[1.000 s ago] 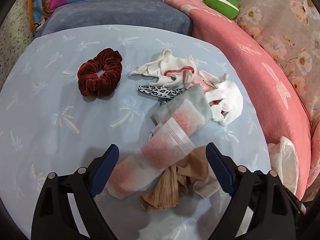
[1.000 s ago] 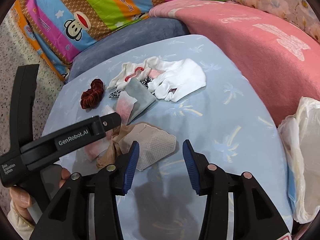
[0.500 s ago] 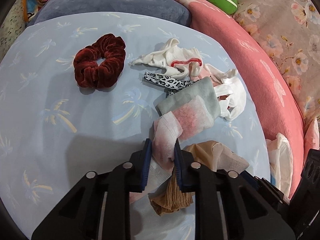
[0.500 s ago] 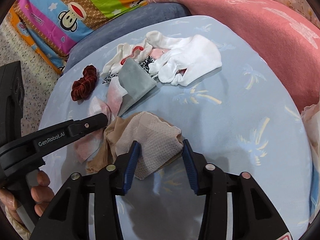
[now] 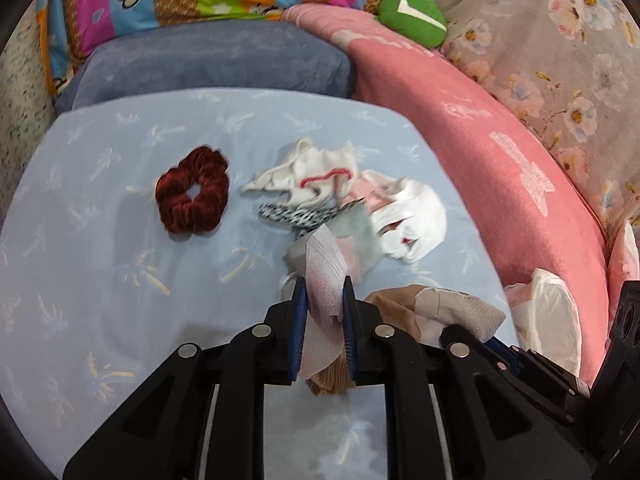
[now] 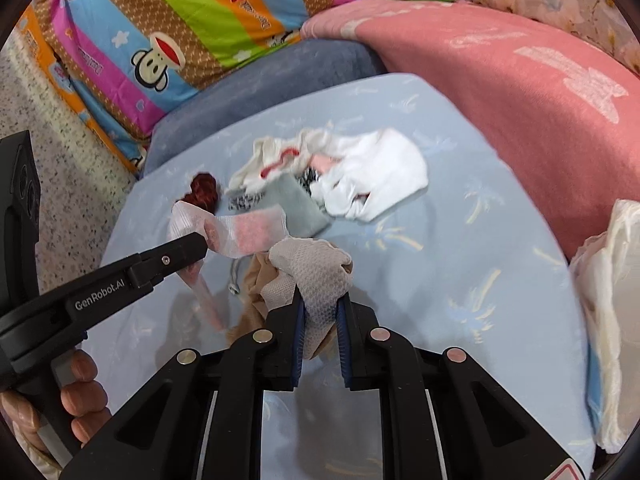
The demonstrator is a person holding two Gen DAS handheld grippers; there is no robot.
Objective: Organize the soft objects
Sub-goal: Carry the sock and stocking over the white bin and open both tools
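Observation:
My left gripper grips a pink-and-white sock, lifted off the pale blue sheet, and its jaws are still closing. My right gripper pinches a beige mesh stocking, its jaws closing too. In the right wrist view the left gripper holds the pink sock just left of the stocking. Behind them lie a dark red scrunchie, crumpled white socks, a leopard-print band and a grey sock.
A pink blanket runs along the right side. A grey-blue cushion and a striped monkey pillow lie at the back, with a green plush. A white bag sits at the right edge. A hand holds the left tool.
Both grippers went from wide open to closed, the left on the pink sock, the right on the beige stocking. Both then rose, lifting the cloth off the sheet.

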